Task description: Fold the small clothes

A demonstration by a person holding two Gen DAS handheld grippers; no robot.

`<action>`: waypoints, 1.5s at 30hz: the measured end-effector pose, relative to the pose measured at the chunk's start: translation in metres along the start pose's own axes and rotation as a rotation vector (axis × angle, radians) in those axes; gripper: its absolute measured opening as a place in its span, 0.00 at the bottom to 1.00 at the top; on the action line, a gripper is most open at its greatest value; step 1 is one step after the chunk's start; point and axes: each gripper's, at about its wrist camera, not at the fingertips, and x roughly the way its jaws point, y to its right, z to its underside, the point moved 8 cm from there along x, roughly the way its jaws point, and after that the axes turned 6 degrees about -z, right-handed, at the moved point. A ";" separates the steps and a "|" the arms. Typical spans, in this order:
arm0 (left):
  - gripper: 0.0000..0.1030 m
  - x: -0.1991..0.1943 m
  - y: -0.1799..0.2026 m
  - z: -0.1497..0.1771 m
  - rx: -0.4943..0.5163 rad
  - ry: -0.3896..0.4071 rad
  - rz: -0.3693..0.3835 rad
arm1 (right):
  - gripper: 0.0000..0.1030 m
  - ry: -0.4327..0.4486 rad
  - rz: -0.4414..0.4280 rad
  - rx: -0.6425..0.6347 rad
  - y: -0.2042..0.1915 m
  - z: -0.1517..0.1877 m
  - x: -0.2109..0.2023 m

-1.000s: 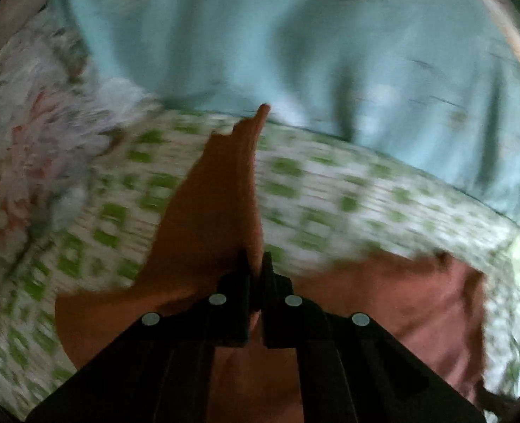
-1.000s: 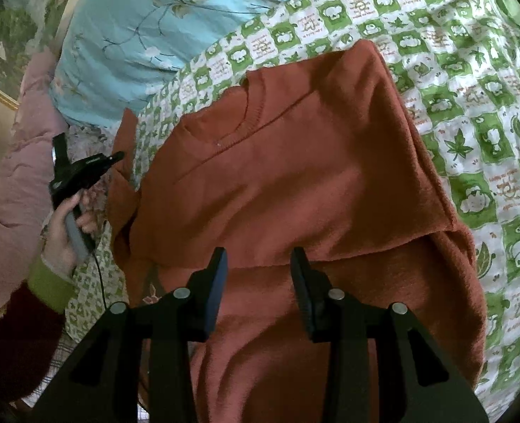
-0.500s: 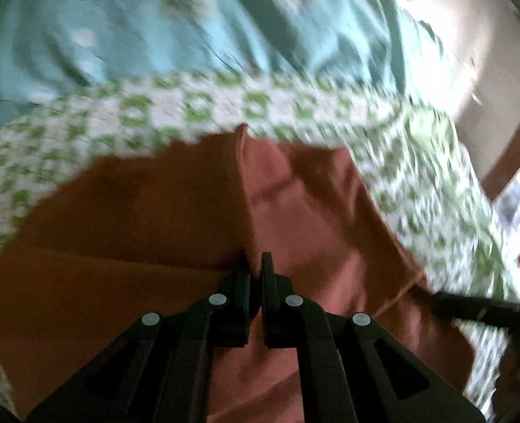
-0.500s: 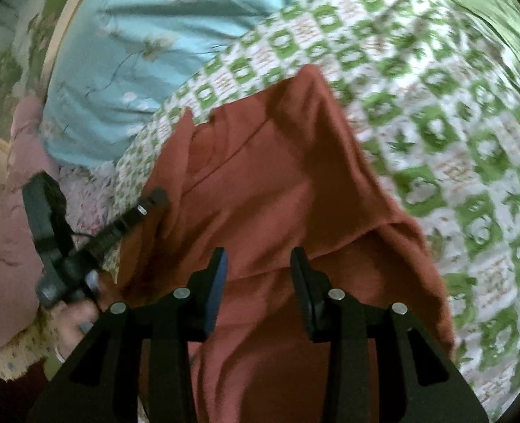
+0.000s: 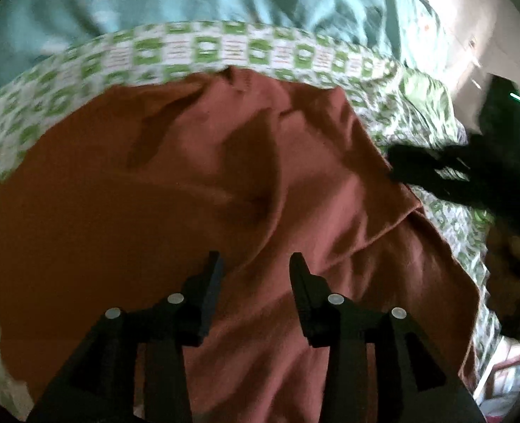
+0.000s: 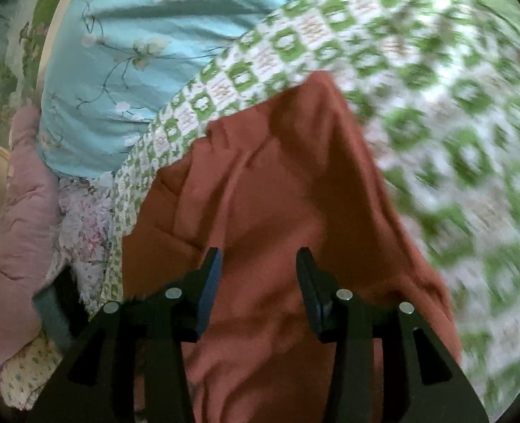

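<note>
Left wrist view: rust-red sweater (image 5: 196, 183) lies folded on the bed's green-checked quilt (image 5: 203, 49), directly beneath both grippers. Left gripper (image 5: 254, 264) and right gripper (image 6: 258, 261) are opening, pads clear of cloth.

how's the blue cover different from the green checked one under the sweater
The blue cover is pale blue with sparse flower sprigs; the green checked cover is white with dense green squares. The rust sweater lies on the checked one, not on the blue one. Both are bedding.
</note>
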 end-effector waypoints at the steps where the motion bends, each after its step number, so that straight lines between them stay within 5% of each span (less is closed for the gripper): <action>1: 0.39 -0.009 -0.012 0.007 -0.022 0.002 -0.019 | 0.44 -0.010 -0.008 -0.004 -0.003 -0.007 0.011; 8: 0.36 -0.052 -0.113 0.056 -0.192 -0.009 -0.244 | 0.44 -0.109 -0.020 -0.028 -0.013 -0.045 0.092; 11: 0.34 -0.056 -0.146 0.077 -0.265 -0.046 -0.274 | 0.44 -0.128 -0.030 -0.011 -0.016 -0.051 0.115; 12: 0.33 -0.056 -0.155 0.082 -0.278 -0.057 -0.288 | 0.37 -0.135 -0.039 -0.007 -0.018 -0.052 0.122; 14: 0.33 -0.049 -0.164 0.091 -0.270 -0.085 -0.321 | 0.06 -0.154 -0.009 -0.043 -0.023 -0.052 0.130; 16: 0.33 -0.040 -0.168 0.092 -0.248 -0.104 -0.354 | 0.06 -0.152 0.024 -0.083 -0.031 -0.050 0.129; 21: 0.32 -0.024 -0.169 0.083 -0.256 -0.097 -0.414 | 0.06 0.004 -0.072 -0.127 -0.070 -0.065 0.071; 25: 0.27 -0.023 -0.161 0.080 -0.265 -0.081 -0.397 | 0.06 0.195 -0.085 -0.117 -0.063 -0.080 -0.002; 27: 0.26 -0.021 -0.154 0.078 -0.240 -0.081 -0.393 | 0.06 0.246 -0.020 -0.093 -0.035 -0.071 -0.023; 33: 0.25 -0.025 -0.158 0.080 -0.283 -0.084 -0.355 | 0.06 0.145 0.108 -0.020 0.029 -0.021 -0.001; 36: 0.22 -0.029 -0.157 0.084 -0.270 -0.092 -0.351 | 0.06 0.170 0.096 -0.048 0.024 -0.025 -0.008; 41: 0.19 -0.032 -0.166 0.082 -0.397 -0.070 -0.275 | 0.06 0.274 0.083 -0.116 0.002 -0.041 -0.034; 45: 0.19 -0.029 -0.158 0.080 -0.355 -0.080 -0.300 | 0.06 0.195 0.182 -0.083 0.033 -0.030 -0.012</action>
